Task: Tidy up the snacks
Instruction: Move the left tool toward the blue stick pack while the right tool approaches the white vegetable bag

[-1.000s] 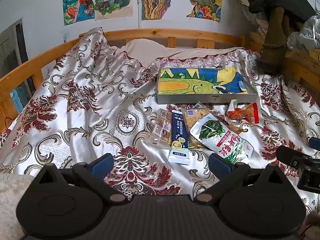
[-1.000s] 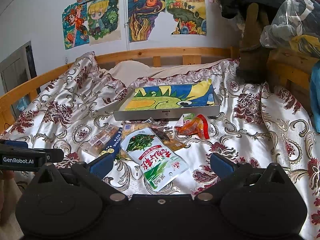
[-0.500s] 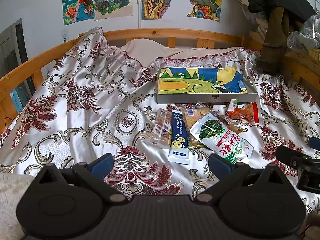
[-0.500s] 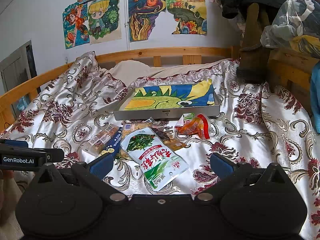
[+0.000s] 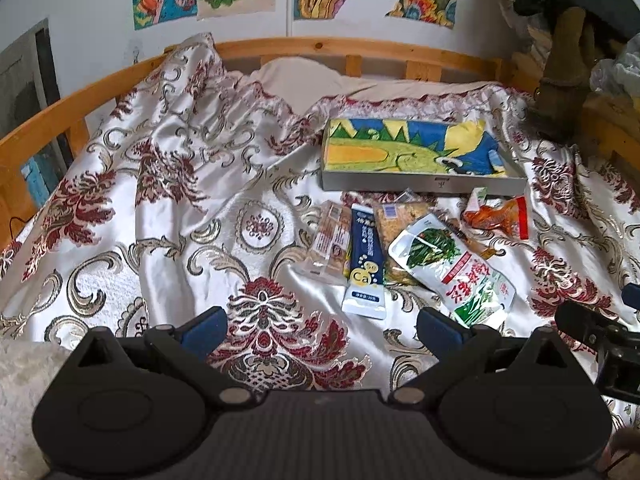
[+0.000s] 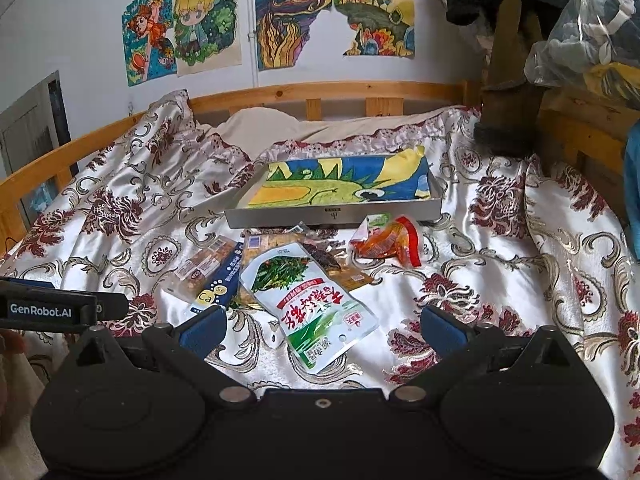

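Note:
Several snack packs lie on the bedspread in front of a grey tray point(image 5: 424, 185) point(image 6: 334, 217) lined with a dinosaur drawing. Among them are a green-and-white pouch point(image 5: 452, 270) point(image 6: 310, 300), a blue tube pack point(image 5: 365, 264) point(image 6: 218, 282), a clear biscuit pack point(image 5: 329, 242) point(image 6: 200, 266), a yellow crumb bag point(image 5: 394, 220) and an orange-red pack point(image 5: 498, 218) point(image 6: 390, 242). My left gripper point(image 5: 320, 326) hovers open just short of the blue tube pack. My right gripper point(image 6: 322, 326) is open, with the green pouch's near end between its fingers, untouched.
A wooden bed rail point(image 5: 360, 50) point(image 6: 328, 92) runs around the back and left. Bags and dark clothing point(image 6: 588, 44) pile up on a wooden frame at the right. The patterned spread is bare left of the snacks point(image 5: 160, 208).

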Demonstrator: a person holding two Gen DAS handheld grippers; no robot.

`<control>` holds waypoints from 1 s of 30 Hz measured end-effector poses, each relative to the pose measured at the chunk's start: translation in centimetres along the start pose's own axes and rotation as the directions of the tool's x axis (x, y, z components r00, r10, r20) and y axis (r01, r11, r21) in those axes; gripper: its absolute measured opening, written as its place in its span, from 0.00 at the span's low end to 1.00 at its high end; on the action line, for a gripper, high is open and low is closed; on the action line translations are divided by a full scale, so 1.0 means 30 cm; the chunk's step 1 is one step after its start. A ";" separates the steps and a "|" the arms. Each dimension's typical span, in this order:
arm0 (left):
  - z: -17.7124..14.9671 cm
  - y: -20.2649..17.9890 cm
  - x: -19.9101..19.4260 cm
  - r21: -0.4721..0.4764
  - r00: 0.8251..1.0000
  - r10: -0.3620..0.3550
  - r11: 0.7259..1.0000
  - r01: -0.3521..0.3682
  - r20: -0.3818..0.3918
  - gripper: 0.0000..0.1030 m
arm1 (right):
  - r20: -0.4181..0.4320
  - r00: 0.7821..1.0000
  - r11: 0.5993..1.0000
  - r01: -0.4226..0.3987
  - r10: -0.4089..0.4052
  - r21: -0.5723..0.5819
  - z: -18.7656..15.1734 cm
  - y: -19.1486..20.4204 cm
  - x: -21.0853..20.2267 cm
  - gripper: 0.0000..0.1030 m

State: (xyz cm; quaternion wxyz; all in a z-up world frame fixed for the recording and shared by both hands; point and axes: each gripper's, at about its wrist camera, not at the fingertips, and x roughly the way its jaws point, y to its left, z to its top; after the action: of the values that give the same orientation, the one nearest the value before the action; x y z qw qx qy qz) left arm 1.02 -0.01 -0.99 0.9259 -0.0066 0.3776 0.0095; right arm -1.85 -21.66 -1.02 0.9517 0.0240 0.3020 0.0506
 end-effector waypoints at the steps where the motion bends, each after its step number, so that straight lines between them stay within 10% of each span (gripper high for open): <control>1: 0.005 -0.003 0.005 0.003 1.000 0.006 1.000 -0.006 -0.006 1.00 | -0.004 1.000 1.000 -0.001 0.001 0.001 -0.001 0.000 0.004 0.99; 30: 0.213 -0.036 0.338 0.071 0.963 0.002 0.997 0.018 -0.270 1.00 | -0.057 0.997 0.989 -0.061 0.054 -0.135 0.045 0.019 0.254 0.99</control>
State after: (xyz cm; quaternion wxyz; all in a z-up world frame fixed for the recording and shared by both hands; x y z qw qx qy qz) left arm 12.75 -0.82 -3.50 0.8654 0.0245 0.5004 -0.0090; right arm 5.06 -20.29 -4.24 0.9408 -0.0338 0.3225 0.0990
